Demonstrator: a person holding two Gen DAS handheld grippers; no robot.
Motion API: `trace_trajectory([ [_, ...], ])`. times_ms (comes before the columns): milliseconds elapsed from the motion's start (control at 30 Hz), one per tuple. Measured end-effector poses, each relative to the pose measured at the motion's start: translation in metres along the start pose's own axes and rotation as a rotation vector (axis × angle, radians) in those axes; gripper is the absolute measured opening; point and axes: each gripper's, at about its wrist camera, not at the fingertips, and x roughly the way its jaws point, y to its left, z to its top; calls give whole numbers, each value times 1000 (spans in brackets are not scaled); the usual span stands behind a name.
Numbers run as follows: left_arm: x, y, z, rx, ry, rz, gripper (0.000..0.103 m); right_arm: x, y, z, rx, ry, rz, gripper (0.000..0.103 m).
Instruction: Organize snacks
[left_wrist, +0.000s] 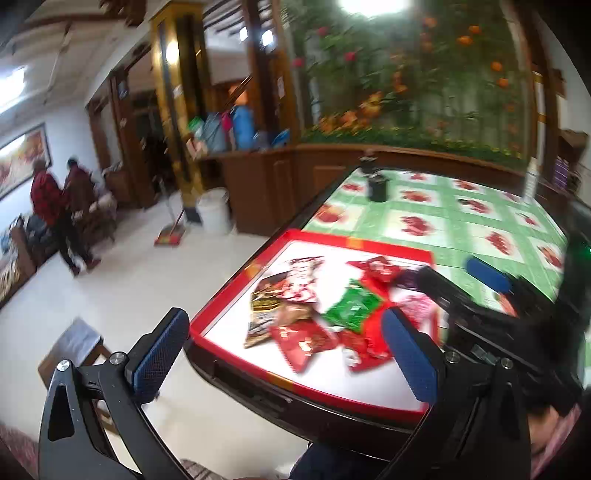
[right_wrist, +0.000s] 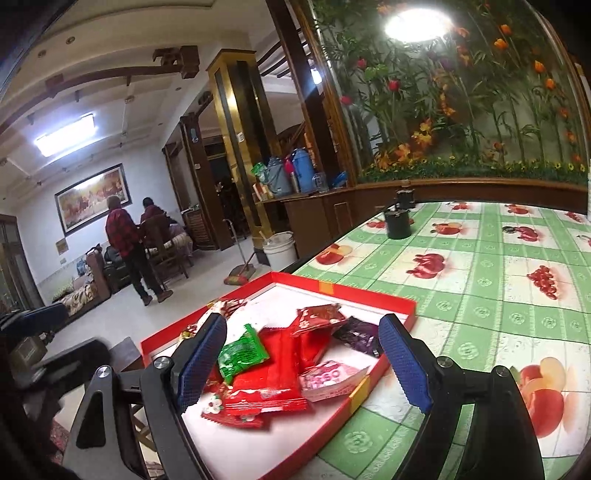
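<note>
A red-rimmed white tray sits at the table's near left corner and holds several snack packets. Among them are a green packet, red packets, a dark purple packet, a pink packet and a brown-black packet. My left gripper is open and empty, hovering over the tray's near edge. My right gripper is open and empty above the packets; it also shows in the left wrist view.
The table has a green cloth with fruit prints. A black jar stands at its far side. A wooden stool stands below left. Two people, a white bucket and a broom stand on the floor beyond.
</note>
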Motion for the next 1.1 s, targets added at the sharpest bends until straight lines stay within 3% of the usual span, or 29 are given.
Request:
trace_trajectory([
  [333, 28, 34, 7, -85, 51, 66, 103, 10, 12, -5, -22, 33, 24, 86],
  [567, 45, 39, 7, -87, 79, 103, 103, 15, 15, -5, -20, 48, 29, 86],
  [1100, 46, 45, 4, -90, 80, 103, 103, 20, 28, -8, -44, 64, 39, 86],
])
